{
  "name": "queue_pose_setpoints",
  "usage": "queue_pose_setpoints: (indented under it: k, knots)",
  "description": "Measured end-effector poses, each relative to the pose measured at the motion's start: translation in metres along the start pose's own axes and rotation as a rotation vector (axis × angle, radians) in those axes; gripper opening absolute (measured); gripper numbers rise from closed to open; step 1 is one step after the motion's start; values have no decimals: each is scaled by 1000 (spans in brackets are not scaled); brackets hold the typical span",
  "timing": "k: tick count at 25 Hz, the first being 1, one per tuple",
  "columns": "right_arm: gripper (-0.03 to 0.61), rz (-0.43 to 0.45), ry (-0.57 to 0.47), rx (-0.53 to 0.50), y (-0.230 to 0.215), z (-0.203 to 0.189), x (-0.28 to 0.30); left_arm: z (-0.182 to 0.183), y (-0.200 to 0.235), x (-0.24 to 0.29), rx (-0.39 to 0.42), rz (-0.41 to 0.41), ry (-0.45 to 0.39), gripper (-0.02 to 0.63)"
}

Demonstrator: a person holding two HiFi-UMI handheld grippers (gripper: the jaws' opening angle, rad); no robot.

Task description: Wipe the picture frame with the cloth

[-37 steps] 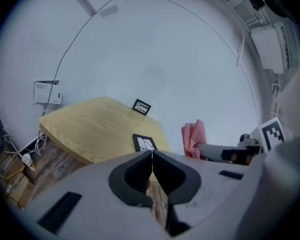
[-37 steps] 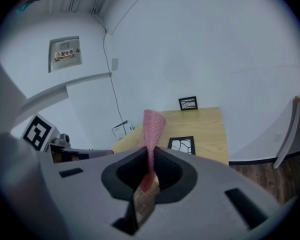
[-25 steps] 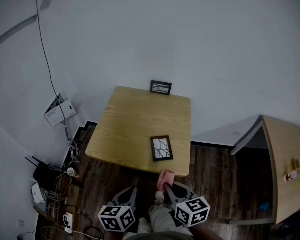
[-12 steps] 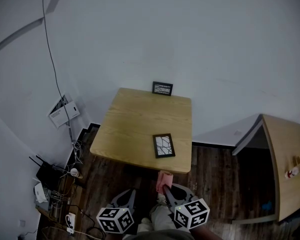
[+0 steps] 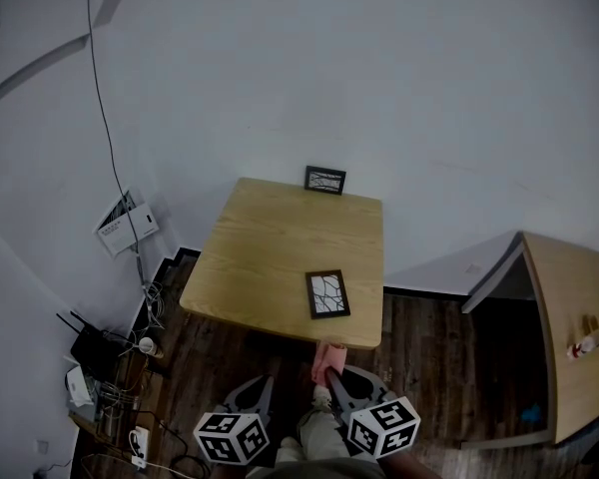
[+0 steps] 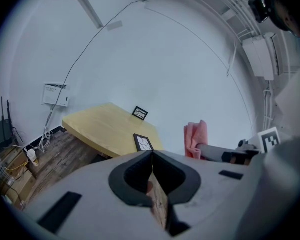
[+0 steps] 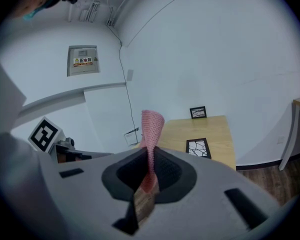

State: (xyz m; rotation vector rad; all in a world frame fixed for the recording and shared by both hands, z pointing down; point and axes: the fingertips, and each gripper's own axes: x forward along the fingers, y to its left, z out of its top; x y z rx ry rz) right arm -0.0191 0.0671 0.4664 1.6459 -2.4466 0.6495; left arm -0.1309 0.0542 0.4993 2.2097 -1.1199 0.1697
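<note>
Approach step, no wiping yet. The right gripper [image 7: 149, 156] has its fingers [image 7: 170, 173] clamped on the pink cloth [image 7: 151, 126], which stands up out of the grip as a narrow folded strip. The left gripper [image 6: 152, 155] has its fingers [image 6: 131, 176] pressed together with nothing between them. In the head view both grippers hang over the floor at the person's 6 o'clock, short of the near edge of the wooden surface [image 5: 265, 252] and not touching it. The picture frame [image 5: 327, 293] lies flat near the 5 o'clock corner of the surface, roughly at 12 o'clock from the cloth and apart from it. A second frame [image 5: 324, 179] stands at the 12 o'clock edge, against the wall. A side table [image 5: 569, 317] sits off at 3 o'clock, well apart, not involved. My read: the task is barely started, cloth in grip but no contact. The next move calls for carrying the right gripper forward and down so the cloth lands flat on the near frame's glass, then stroking across it. The frame looks loose, so it may slide; the left fingers would likely need to open or press an edge to steady it.
</note>
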Motion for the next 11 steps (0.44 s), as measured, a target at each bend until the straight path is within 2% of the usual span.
queue_pose_setpoints:
  k: [11]
  knots:
    - [18,15,-19,3,-3,9,3,7,-2,5,-11,-10,-17,5]
